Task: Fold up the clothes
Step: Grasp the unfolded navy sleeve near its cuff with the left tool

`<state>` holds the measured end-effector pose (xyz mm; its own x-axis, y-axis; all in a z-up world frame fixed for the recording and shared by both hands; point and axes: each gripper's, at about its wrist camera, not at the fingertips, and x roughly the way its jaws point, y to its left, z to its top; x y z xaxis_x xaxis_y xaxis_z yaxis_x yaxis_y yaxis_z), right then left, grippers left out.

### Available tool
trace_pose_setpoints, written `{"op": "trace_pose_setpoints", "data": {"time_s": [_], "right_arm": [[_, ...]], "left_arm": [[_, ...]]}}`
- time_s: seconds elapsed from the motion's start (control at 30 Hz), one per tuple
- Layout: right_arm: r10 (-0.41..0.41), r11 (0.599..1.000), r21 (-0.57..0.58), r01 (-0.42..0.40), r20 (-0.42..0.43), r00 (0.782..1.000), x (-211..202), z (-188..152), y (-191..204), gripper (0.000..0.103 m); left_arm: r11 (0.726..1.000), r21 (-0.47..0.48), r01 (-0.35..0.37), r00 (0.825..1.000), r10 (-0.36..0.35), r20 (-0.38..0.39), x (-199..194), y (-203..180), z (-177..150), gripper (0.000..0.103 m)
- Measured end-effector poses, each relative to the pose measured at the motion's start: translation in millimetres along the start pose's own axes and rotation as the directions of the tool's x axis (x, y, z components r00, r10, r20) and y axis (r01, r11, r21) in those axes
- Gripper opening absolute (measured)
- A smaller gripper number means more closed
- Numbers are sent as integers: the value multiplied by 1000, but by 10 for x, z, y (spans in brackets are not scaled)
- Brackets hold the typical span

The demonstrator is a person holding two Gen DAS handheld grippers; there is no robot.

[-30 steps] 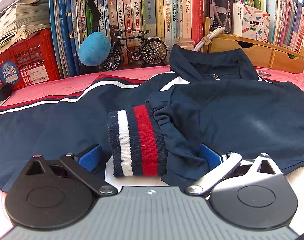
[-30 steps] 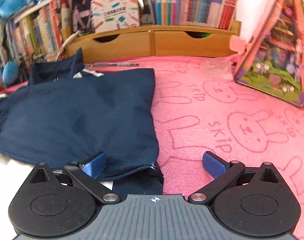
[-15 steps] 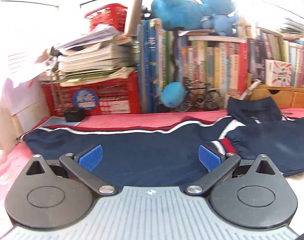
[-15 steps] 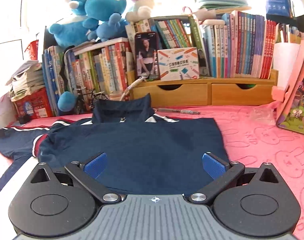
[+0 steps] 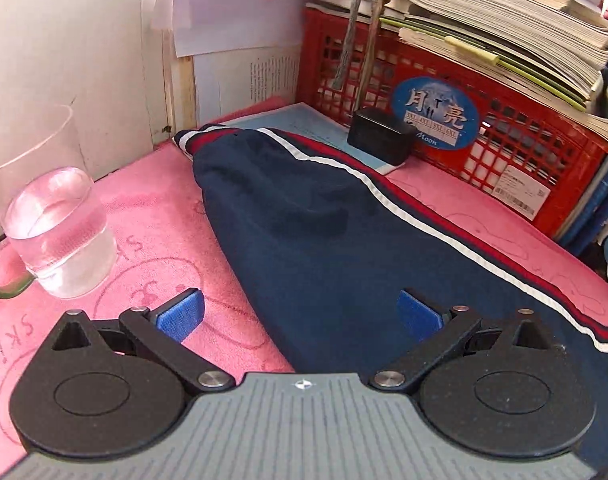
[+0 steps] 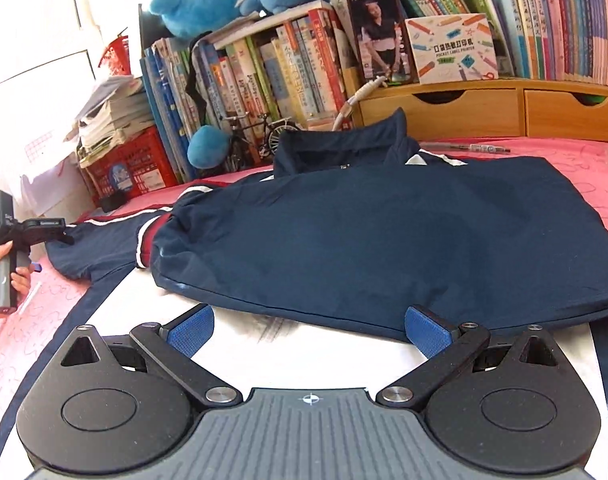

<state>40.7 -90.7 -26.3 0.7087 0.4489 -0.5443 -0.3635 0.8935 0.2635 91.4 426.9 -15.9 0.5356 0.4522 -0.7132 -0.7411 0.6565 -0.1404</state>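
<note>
Since half a second ago your left gripper [image 5: 300, 314] has swung out left along the sleeve [image 5: 304, 216], and its view now runs down to the striped cuff [image 5: 188, 140] by the wall instead of the jacket body. Your right gripper [image 6: 308, 326] has pulled back slightly, so the folded jacket body [image 6: 384, 240] now sits further ahead of it. Both grippers have fingers spread wide, holding nothing. The sleeve lies flat on the pink cloth [image 5: 152, 200], its long axis running from under your left gripper away to the upper left, cuff at the far end beside the red crate [image 5: 504, 140]. The sleeve's near edge passes between the left fingers, with the right-hand blue pad [image 5: 418, 316] over fabric and the left-hand pad over bare cloth. The left is clearly the nearer hand for this sleeve; the right is well apart, over white fabric in front of the jacket body. Likely next: reach forward to the cuff and fold it back across the body. Watch the glass of water [image 5: 56, 232] just left of your fingers.
</note>
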Motion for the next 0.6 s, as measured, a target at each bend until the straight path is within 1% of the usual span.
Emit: {"op": "trace_pose_setpoints", "data": {"time_s": [0.07, 0.1, 0.17, 0.27, 0.3, 0.33, 0.4, 0.43, 0.47, 0.53, 0.6], "right_arm": [[9, 999, -34, -9, -2, 1000, -5, -12, 60, 103], [10, 999, -46, -10, -4, 1000, -4, -18, 85, 103], [11, 998, -66, -11, -8, 1000, -5, -28, 132, 103], [21, 996, -91, -22, -11, 1000, -10, -35, 174, 103], [24, 995, -96, -26, -17, 1000, -4, -35, 182, 103], [26, 995, -99, -28, -24, 999, 8, -35, 191, 103], [28, 995, -98, -32, -38, 999, 32, -32, 198, 103], [30, 995, -96, -34, -43, 999, 42, -31, 196, 103], [31, 995, -91, -35, -46, 998, 46, -33, 189, 103], [32, 996, -77, -35, -44, 999, 44, -33, 166, 103], [31, 997, -63, -34, -40, 999, 38, -31, 142, 103]], "left_arm": [[999, -42, 13, 1000, -12, 14, 98, 24, 50, 103], [998, -57, 19, 999, -17, 36, 141, 40, 83, 103], [995, -94, 19, 999, -14, 49, 228, 72, 152, 102], [988, -154, -5, 997, 15, 70, 347, 113, 235, 102], [987, -162, -16, 997, 28, 75, 370, 107, 249, 102], [986, -164, -30, 996, 44, 81, 380, 91, 254, 99], [985, -156, -75, 991, 91, 102, 350, 39, 239, 68], [984, -149, -102, 986, 120, 116, 319, 7, 223, 30], [982, -142, -123, 981, 143, 135, 278, -22, 204, 18], [987, -122, -100, 970, 125, 210, 127, -70, 147, 4], [992, -84, -98, 957, 117, 264, -40, -177, 105, 4]]}}
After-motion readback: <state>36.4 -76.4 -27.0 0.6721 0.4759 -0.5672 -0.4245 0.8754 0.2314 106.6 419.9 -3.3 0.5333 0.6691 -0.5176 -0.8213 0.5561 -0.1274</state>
